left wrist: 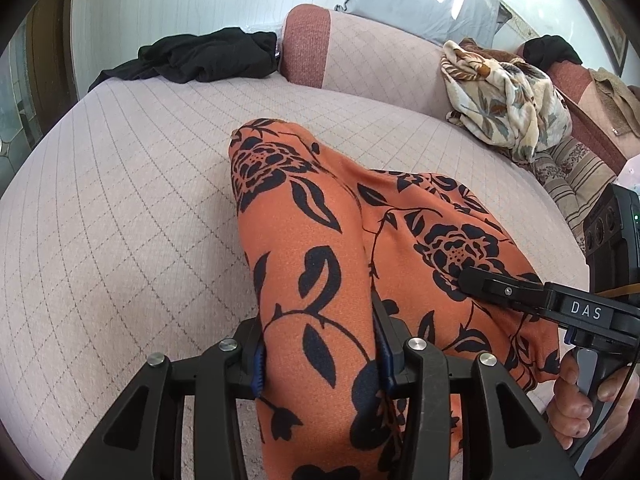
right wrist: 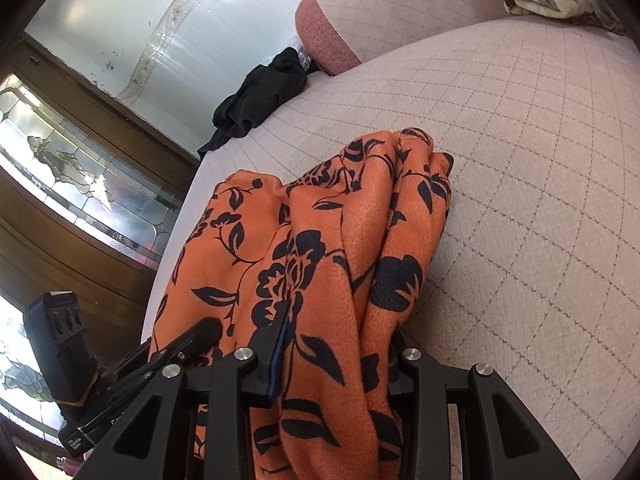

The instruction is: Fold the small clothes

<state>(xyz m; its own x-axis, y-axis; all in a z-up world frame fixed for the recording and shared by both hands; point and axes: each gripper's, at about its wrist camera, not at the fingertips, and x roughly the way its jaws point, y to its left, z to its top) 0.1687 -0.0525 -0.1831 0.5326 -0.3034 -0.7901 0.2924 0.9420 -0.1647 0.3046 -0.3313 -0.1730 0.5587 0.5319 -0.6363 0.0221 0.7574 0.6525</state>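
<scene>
Cloth (left wrist: pixel 320 248), orange w/ black flowers, on bed (left wrist: pixel 120 184); left gripper (left wrist: pixel 318 356) & right gripper (right wrist: pixel 336 360) both pinching it.

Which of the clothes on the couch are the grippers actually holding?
The orange black-flowered garment: the left gripper and right gripper both clamp it. The black garment and cream floral one lie untouched farther back.

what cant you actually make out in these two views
- Left gripper fingertips, left wrist view: the orange floral garment drapes over them.
- Right gripper right finger, right wrist view: buried under the same cloth.
- What kind of garment it is: bunched up, and cut off by the bottom edge in both views.
- Black garment: a crumpled heap, its type unreadable.
- Floral blanket: cut off by the top edge in the right wrist view.
</scene>
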